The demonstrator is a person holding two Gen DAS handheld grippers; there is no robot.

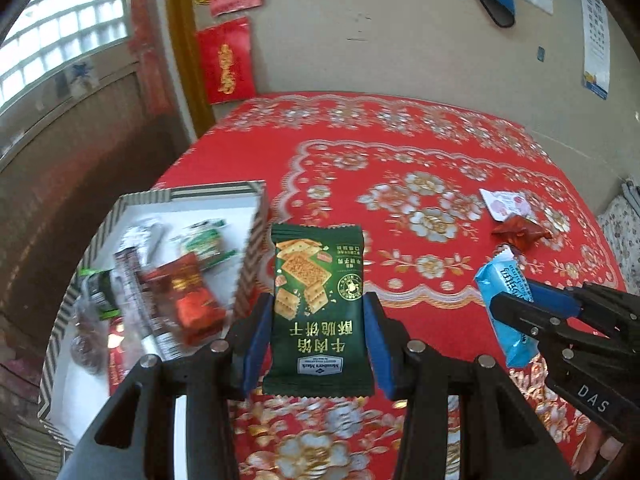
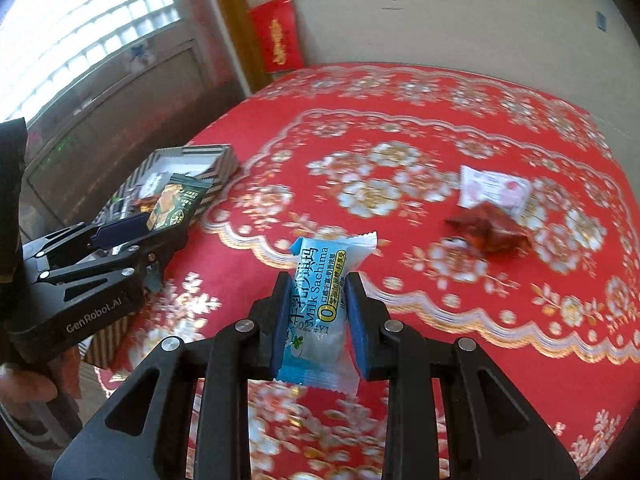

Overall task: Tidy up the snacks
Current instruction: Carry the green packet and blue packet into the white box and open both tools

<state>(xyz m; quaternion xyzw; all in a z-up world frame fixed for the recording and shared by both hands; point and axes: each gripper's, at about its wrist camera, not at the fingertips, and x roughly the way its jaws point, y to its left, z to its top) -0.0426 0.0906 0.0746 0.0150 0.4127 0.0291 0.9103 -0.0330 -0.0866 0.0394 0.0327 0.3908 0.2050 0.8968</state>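
Observation:
My left gripper [image 1: 316,312] is shut on a dark green cracker packet [image 1: 318,304], held upright above the red tablecloth beside the striped box [image 1: 256,232]. The same packet [image 2: 176,200] shows in the right wrist view, pinched by the left gripper [image 2: 160,220] near the box [image 2: 224,160]. My right gripper [image 2: 316,308] is shut on a light blue Milk Sachima packet [image 2: 320,304], held clear of the table. That blue packet [image 1: 506,304] and right gripper [image 1: 516,308] appear at the right of the left wrist view.
The box holds several mixed snack packets [image 1: 188,300]. A white-pink packet [image 2: 494,190] and a red-brown wrapped snack [image 2: 486,232] lie on the flowered tablecloth [image 2: 400,120] at the right. A wall with red hangings [image 1: 226,68] rises behind the table. A hand [image 2: 24,388] grips the left tool.

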